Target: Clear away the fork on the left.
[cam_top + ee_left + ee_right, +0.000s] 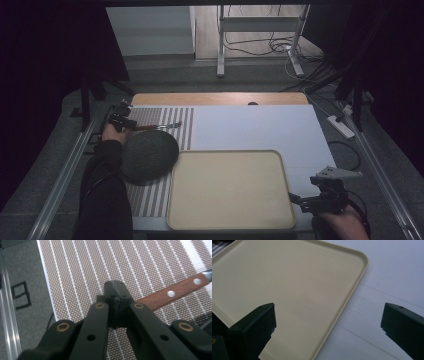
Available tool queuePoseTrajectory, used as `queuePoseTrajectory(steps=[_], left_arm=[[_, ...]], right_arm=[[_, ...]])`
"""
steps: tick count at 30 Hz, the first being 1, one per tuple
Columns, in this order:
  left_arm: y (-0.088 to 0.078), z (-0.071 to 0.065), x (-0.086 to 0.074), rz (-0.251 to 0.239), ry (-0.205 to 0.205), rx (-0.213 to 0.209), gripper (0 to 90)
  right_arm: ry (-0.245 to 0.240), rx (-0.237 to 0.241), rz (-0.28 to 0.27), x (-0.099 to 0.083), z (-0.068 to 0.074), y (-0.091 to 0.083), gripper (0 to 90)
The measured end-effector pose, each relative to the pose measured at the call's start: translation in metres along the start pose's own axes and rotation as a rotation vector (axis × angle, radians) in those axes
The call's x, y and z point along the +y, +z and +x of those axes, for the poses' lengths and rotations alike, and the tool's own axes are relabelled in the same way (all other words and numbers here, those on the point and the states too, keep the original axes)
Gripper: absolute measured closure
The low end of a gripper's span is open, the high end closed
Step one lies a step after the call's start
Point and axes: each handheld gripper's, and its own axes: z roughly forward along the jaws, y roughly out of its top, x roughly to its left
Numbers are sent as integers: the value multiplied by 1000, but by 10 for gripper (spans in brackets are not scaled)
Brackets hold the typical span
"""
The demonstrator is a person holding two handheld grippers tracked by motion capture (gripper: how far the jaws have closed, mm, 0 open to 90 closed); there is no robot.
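Note:
A knife with a riveted wooden handle (175, 291) lies on the striped placemat (82, 270). In the high view the knife (159, 126) points right from my left gripper (126, 123). My left gripper (115, 287) has its jaws pressed together with only a seam between them. The near end of the handle runs in under the right-hand jaw, and I cannot tell whether it is pinched. My right gripper (328, 315) stands wide open, nothing between its jaws, over the right edge of the beige tray (352, 287). It is at the front right (300, 200) in the high view.
A dark grey round dish (149, 155) rests on the placemat (150, 197), just left of the empty tray (230, 220). White table surface (260, 125) stretches behind the tray. A metal rail (60, 185) runs along the left side.

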Motion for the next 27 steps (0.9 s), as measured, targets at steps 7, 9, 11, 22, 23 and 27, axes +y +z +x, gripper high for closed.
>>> queuePoseTrajectory(steps=[7,9,11,22,23,27], left_arm=[[-6,1,-8,26,10,-36,891],[-7,1,-10,30,13,-46,892],[-8,2,-11,29,13,-56,892],[-18,-7,1,-22,47,-114,802],[-18,-7,1,-22,47,-114,772],[-17,-18,11,-24,72,-117,614]], right_arm=[[1,-1,1,0,0,0,5],[0,0,2,0,0,0,5],[-2,0,3,0,0,0,5],[-1,1,4,0,0,1,5],[-1,1,4,0,0,1,5],[-2,1,4,0,0,1,5]])
